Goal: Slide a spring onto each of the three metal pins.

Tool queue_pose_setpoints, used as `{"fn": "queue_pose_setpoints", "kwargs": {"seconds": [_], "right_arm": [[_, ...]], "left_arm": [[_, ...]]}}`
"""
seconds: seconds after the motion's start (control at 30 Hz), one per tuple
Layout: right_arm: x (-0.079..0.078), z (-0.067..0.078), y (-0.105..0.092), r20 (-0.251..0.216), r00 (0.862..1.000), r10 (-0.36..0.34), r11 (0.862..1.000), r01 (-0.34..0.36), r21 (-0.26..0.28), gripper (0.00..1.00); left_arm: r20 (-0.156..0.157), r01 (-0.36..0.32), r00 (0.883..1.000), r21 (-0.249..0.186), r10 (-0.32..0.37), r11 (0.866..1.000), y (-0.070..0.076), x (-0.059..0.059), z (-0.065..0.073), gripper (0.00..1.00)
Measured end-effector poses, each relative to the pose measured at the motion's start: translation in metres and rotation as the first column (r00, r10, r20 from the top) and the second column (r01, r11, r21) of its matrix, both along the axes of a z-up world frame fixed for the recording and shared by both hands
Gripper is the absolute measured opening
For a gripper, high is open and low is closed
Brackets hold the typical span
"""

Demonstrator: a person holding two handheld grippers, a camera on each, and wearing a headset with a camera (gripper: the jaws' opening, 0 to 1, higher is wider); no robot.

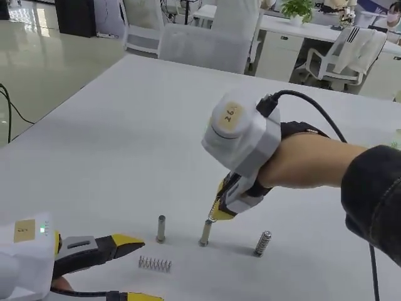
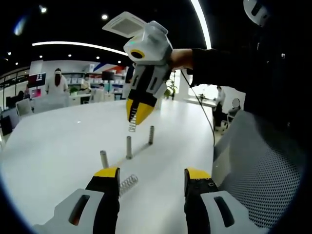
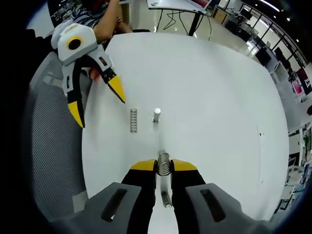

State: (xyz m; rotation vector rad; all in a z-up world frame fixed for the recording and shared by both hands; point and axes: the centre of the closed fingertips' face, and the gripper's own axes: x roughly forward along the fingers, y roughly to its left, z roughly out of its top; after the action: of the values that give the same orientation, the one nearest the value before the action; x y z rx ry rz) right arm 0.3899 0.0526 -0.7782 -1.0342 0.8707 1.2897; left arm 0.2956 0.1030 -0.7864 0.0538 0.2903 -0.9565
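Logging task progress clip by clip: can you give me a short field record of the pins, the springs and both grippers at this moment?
surface: white table
left pin: upright, bare
middle pin: upright, bare
right pin: upright, a spring on it
held spring: in the right gripper, just above the middle pin
loose spring: lying on the table by the left gripper
left gripper: jaws open, empty
progress: one of three pins fitted

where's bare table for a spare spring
Free: the broad white table beyond the three metal pins. Crowded: the near strip, where a loose coil spring lies between pins and open left tool; the right tool holds a second spring over the middle pin.
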Motion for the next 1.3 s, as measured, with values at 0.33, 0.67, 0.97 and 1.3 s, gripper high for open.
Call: {"fn": "queue_pose_setpoints", "kwargs": {"seconds": [0.33, 0.67, 0.97, 1.3], "right_arm": [[0.004, -0.012, 0.001, -0.018, 1.0, -0.006, 1.0, 0.005, -0.019, 0.08], [0.005, -0.025, 0.004, -0.036, 0.999, -0.009, 0.999, 0.008, -0.038, 0.08], [0.004, -0.044, 0.002, -0.067, 0.997, -0.028, 0.997, 0.024, -0.067, 0.08], [0.004, -0.06, 0.0, -0.061, 0.998, -0.035, 0.996, 0.03, -0.085, 0.08]], "left_arm": [[-0.005, 0.003, 1.0, -0.006, -0.003, 1.0, -0.001, 0.0, 0.0, 0.47], [-0.006, 0.004, 1.0, -0.01, -0.004, 1.0, -0.001, 0.0, -0.001, 0.47], [-0.009, 0.009, 1.0, -0.009, -0.009, 1.0, -0.001, -0.001, -0.002, 0.46], [-0.009, 0.007, 1.0, -0.007, -0.008, 1.0, -0.001, -0.001, -0.002, 0.46]]}}
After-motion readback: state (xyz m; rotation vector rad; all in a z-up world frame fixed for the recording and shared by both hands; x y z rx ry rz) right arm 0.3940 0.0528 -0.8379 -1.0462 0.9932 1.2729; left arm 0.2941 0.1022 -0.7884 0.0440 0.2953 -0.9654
